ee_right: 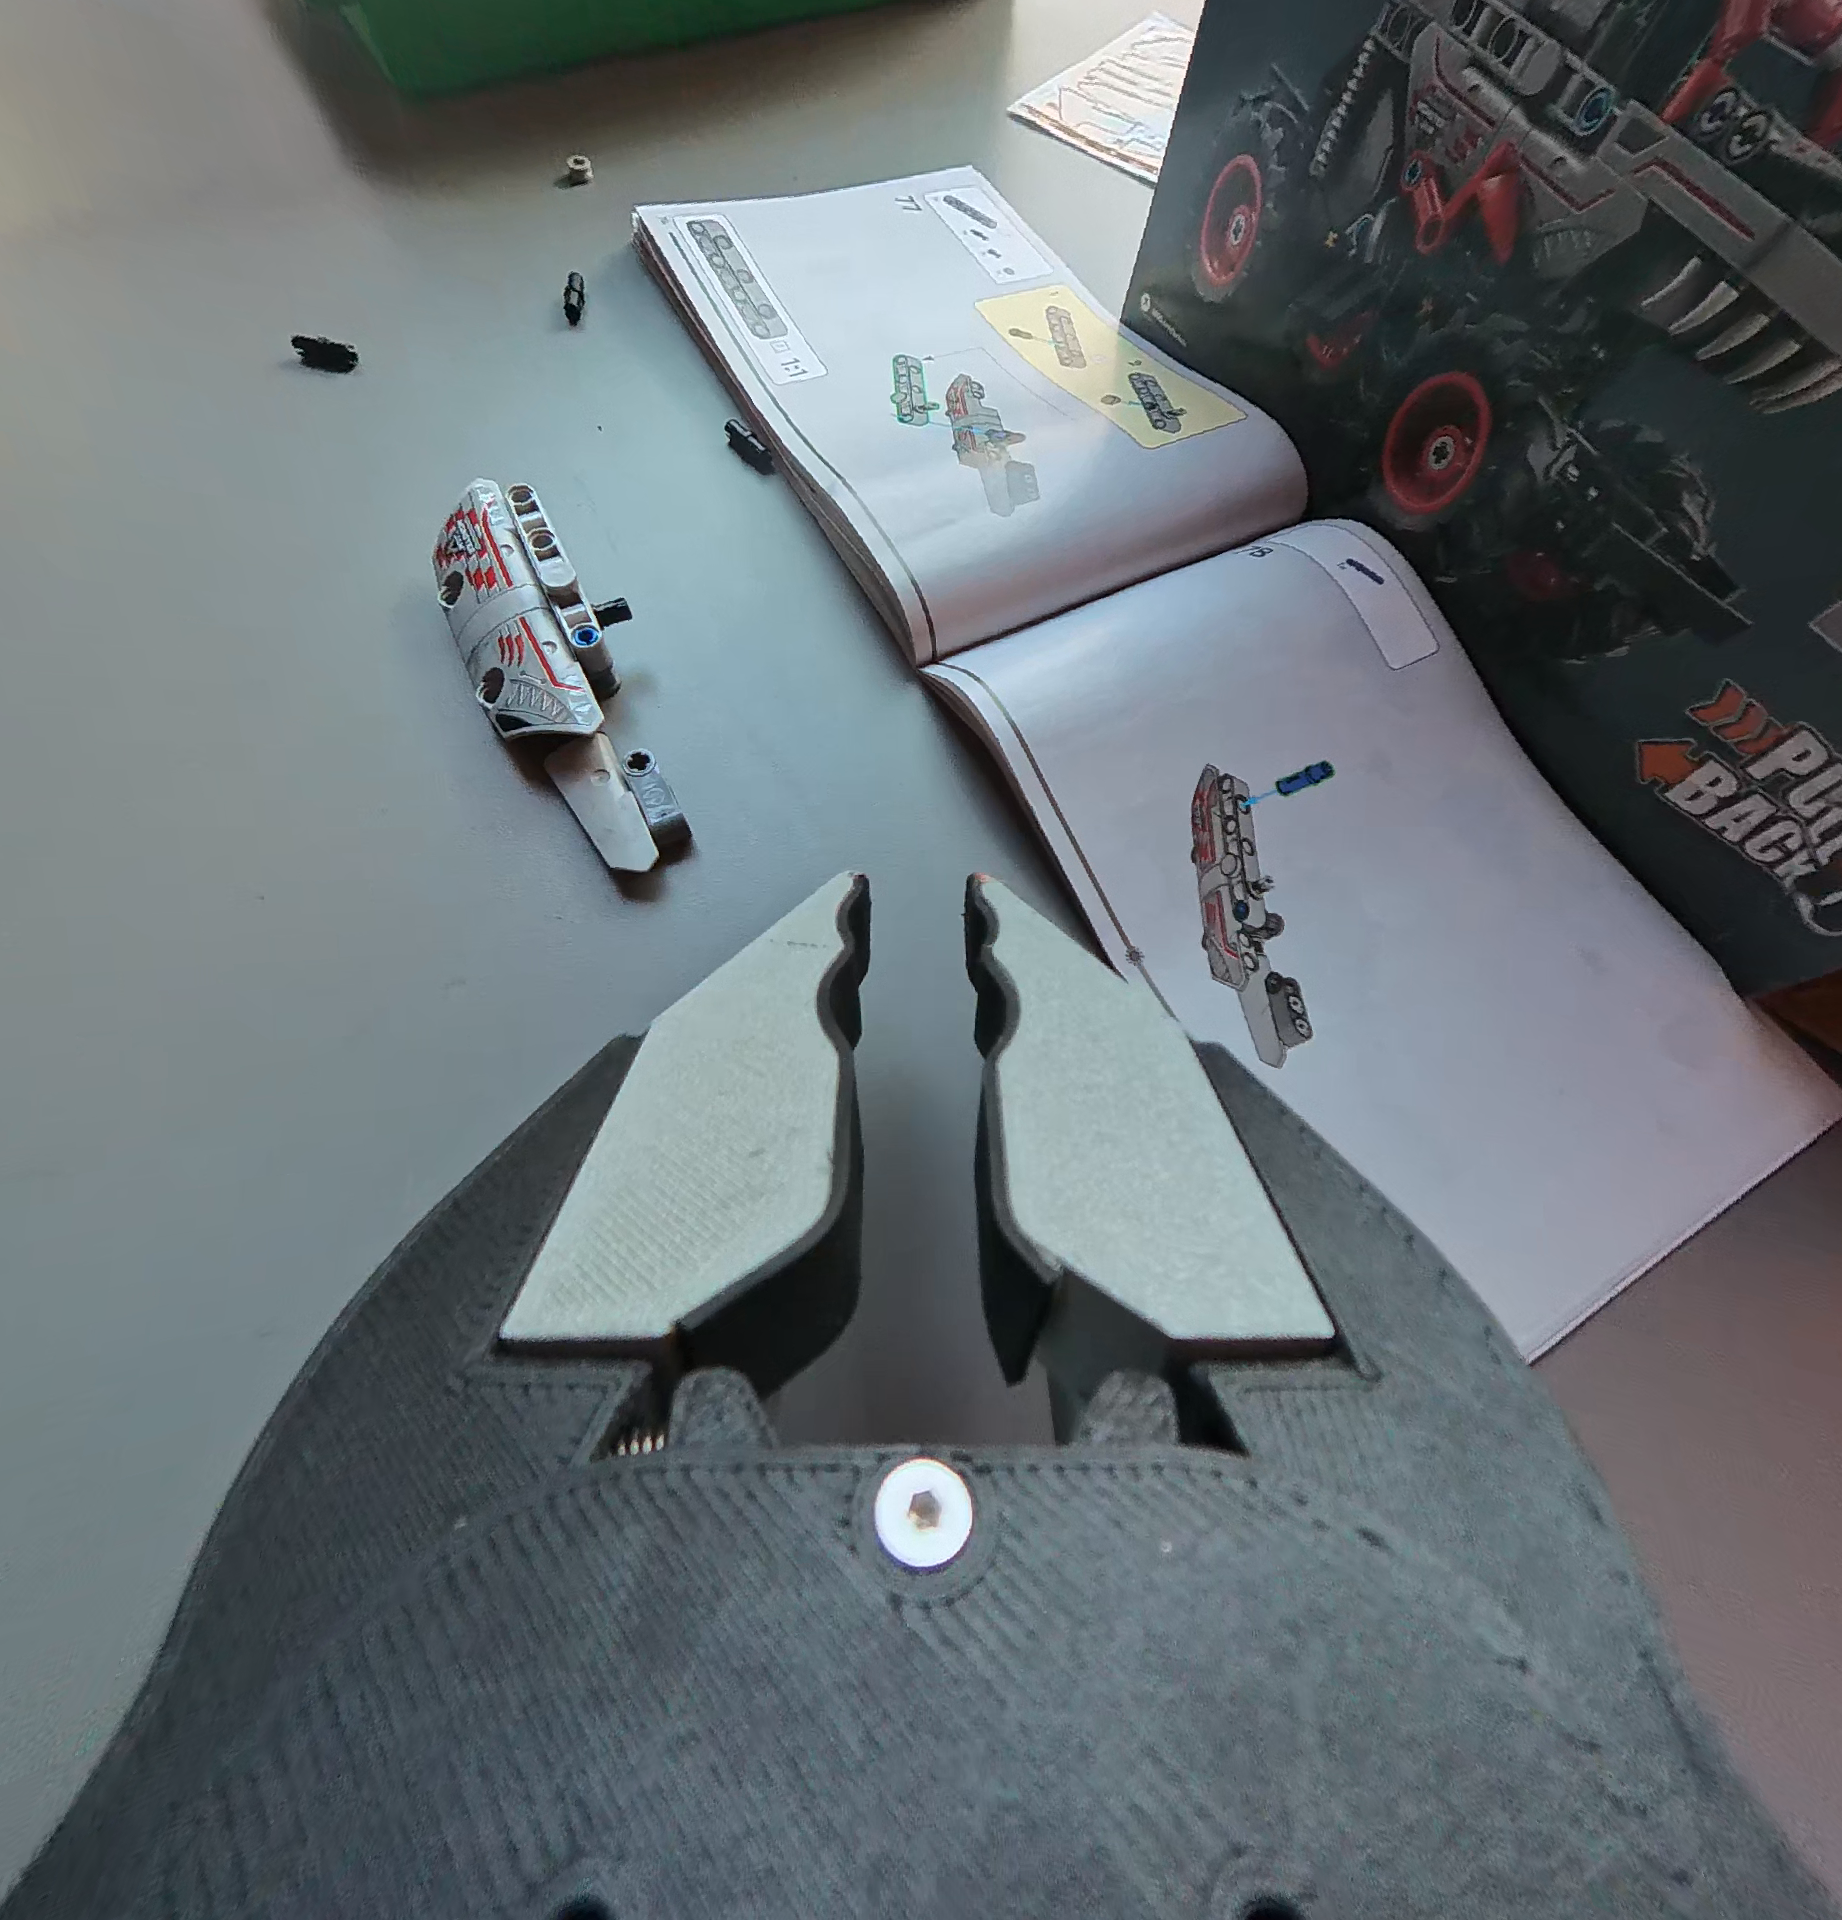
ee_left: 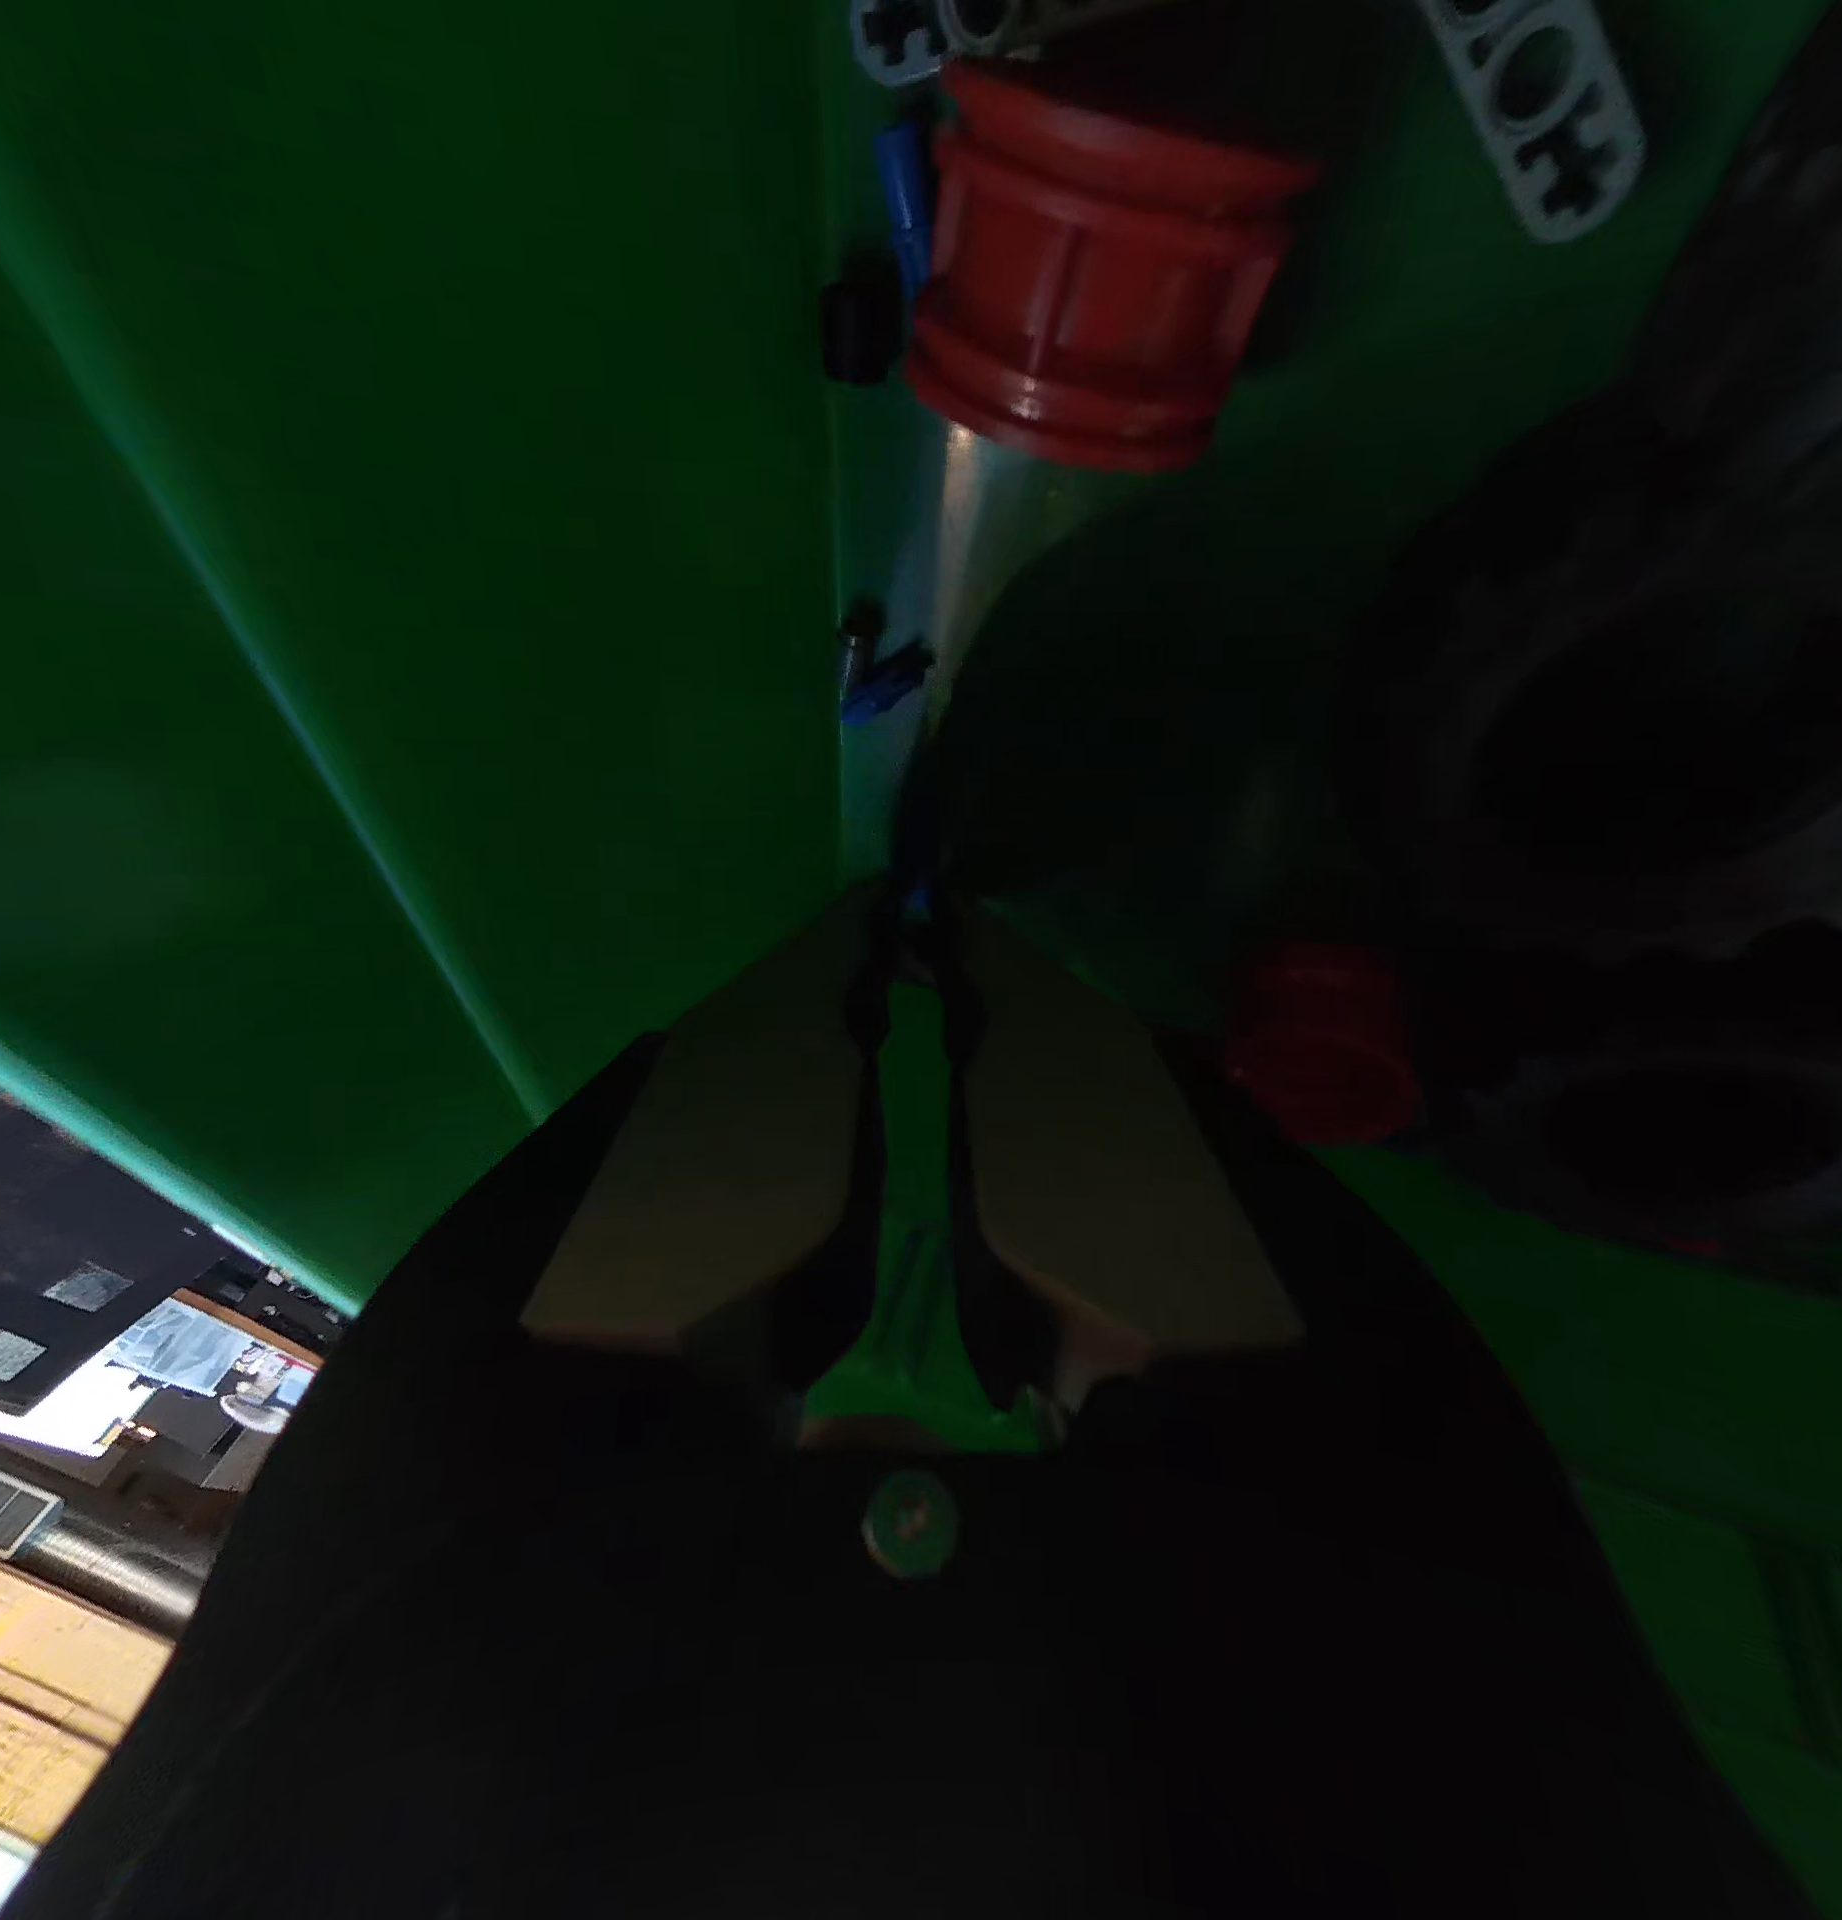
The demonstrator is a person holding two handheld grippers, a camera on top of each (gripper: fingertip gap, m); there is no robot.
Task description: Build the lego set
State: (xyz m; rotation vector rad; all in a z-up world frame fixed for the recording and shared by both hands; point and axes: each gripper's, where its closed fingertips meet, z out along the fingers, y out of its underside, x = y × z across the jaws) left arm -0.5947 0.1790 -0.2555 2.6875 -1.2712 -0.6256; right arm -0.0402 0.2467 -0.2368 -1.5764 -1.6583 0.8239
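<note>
In the left wrist view my left gripper [ee_left: 912, 925] is deep inside a green bin [ee_left: 377, 520]. Its tips are almost together on a small blue pin [ee_left: 917, 891], which is dim. Loose parts lie ahead: a red wheel hub [ee_left: 1093, 270], a second red hub [ee_left: 1322, 1039], other blue pins [ee_left: 901, 197] and grey beams [ee_left: 1530, 114]. In the right wrist view my right gripper [ee_right: 917, 888] is slightly open and empty above the grey table. A grey, stickered lego sub-assembly [ee_right: 527, 613] lies ahead of it to the left.
An open instruction booklet [ee_right: 1000, 416] lies at the right, with the set's box [ee_right: 1571, 364] standing behind it. Three black pins [ee_right: 325, 353] [ee_right: 574, 296] [ee_right: 751, 442] and a small bush [ee_right: 581, 168] lie on the table. Black tyres [ee_left: 1644, 727] fill the bin's right side. My hands' fingertips stand some 55 cm from each other.
</note>
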